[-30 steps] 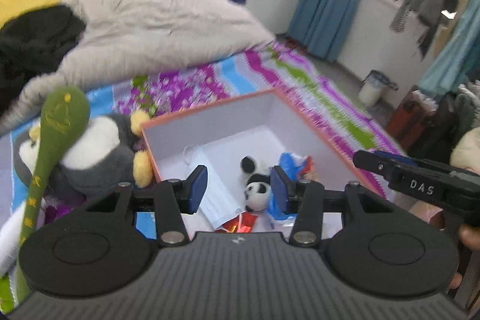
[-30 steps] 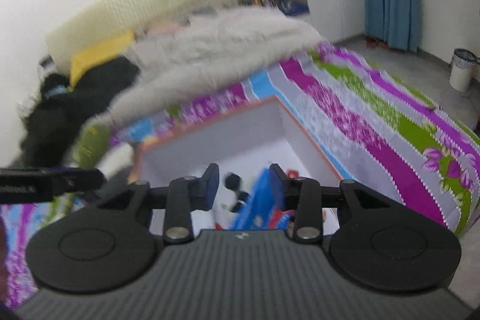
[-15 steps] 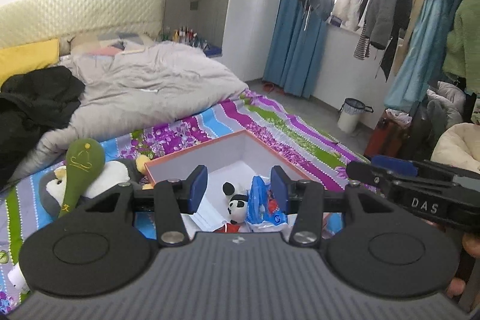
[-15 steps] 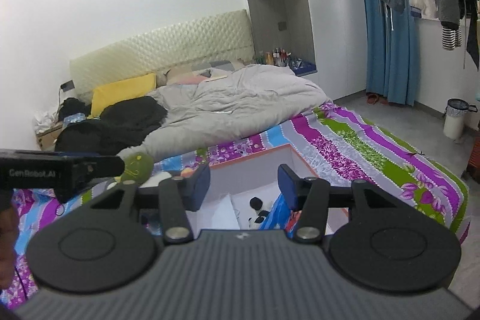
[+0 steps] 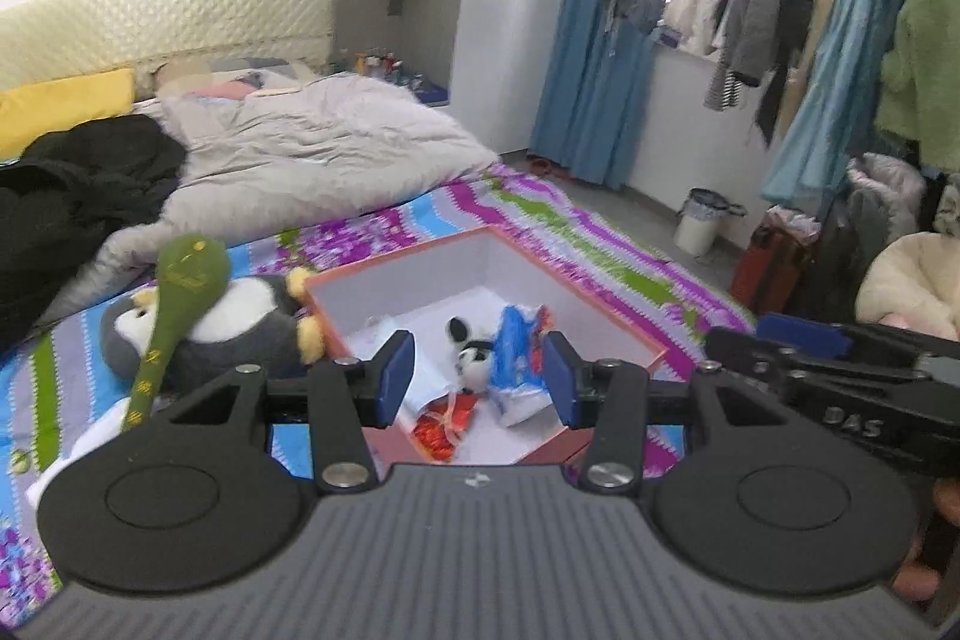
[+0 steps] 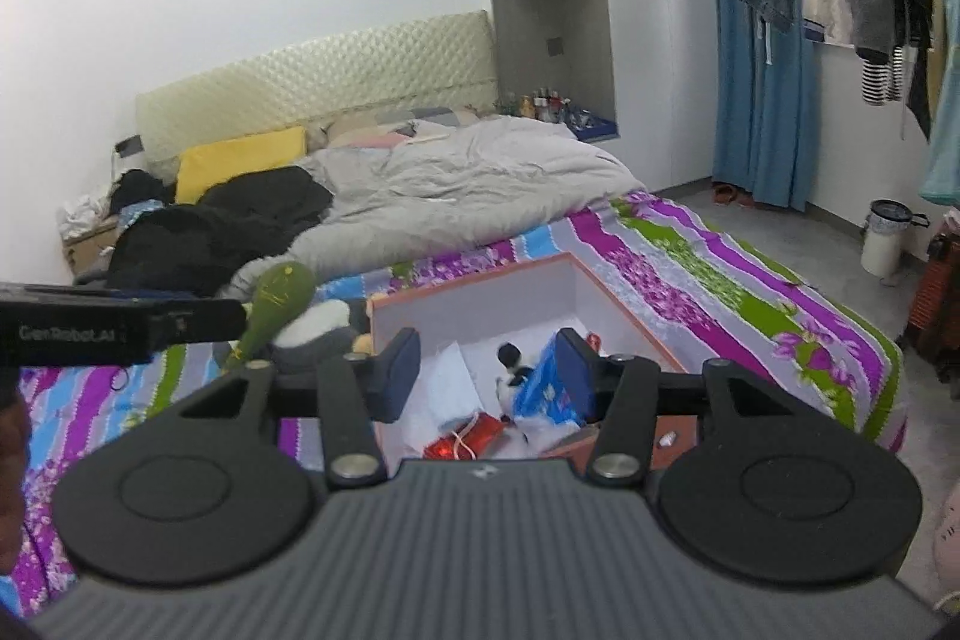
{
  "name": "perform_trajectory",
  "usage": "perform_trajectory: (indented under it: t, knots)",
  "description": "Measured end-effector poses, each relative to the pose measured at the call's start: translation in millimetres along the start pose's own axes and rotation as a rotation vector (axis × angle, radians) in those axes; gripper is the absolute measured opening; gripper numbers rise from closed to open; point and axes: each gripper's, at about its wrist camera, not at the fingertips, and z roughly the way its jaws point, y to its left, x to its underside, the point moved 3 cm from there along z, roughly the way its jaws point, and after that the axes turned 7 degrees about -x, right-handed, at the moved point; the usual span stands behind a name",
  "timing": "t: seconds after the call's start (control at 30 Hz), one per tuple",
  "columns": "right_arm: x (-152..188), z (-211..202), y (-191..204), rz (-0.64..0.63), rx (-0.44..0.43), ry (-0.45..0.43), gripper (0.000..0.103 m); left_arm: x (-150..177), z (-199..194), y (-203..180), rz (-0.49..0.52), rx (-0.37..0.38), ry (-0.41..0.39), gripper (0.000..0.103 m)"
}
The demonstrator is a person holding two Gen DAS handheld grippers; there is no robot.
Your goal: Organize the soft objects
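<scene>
Left gripper (image 5: 477, 379) empty, jaws spread wide, hovering above the near edge of the orange box (image 5: 600, 301); right gripper (image 6: 487, 379) same, wide apart, holding nothing, raised over that box from the right. Box sits on the striped bedspread (image 6: 720, 280), open top. Inside: one small panda plush (image 5: 471, 355), one blue plastic packet (image 5: 517, 352), one red pouch (image 5: 447, 421), one white face mask or sheet (image 6: 450, 376) against the left wall. Outside, touching the box's left side: one grey penguin plush (image 5: 240, 316) with one green long-handled plush (image 5: 180, 292) lying across it. So two soft toys not yet boxed, four items in. Risks, my judgement: penguin is bulky and squashy, a shallow pinch on fur could slip mid-lift; the green piece rests on top of it, so grabbing the penguin first would likely tip it off onto the bed. Box looks light and unanchored on soft bedding, pushing a big plush in could shove or tilt it. Both grippers close together near the box, could collide if both go for the same toy. Grey duvet (image 6: 480, 178) and black clothing (image 6: 228, 220) further back, untouched.
</scene>
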Motion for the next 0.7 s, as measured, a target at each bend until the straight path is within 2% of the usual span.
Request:
perform_trajectory:
  t: [0.17,0.27,0.7]
  knots:
    - [14.4,-8.1,8.2,0.001,0.015,0.008,0.053,15.4,-2.5,5.9,0.002,-0.014,0.025,0.054]
    - [22.0,-11.4,14.7,0.005,0.004,0.027,0.052,25.0,-8.5,5.7,-0.002,-0.016,0.025,0.060]
    - [50.9,-18.3,20.8,0.018,0.024,0.051,0.052,55.1,-21.6,-2.7,-0.006,-0.066,0.042,0.062]
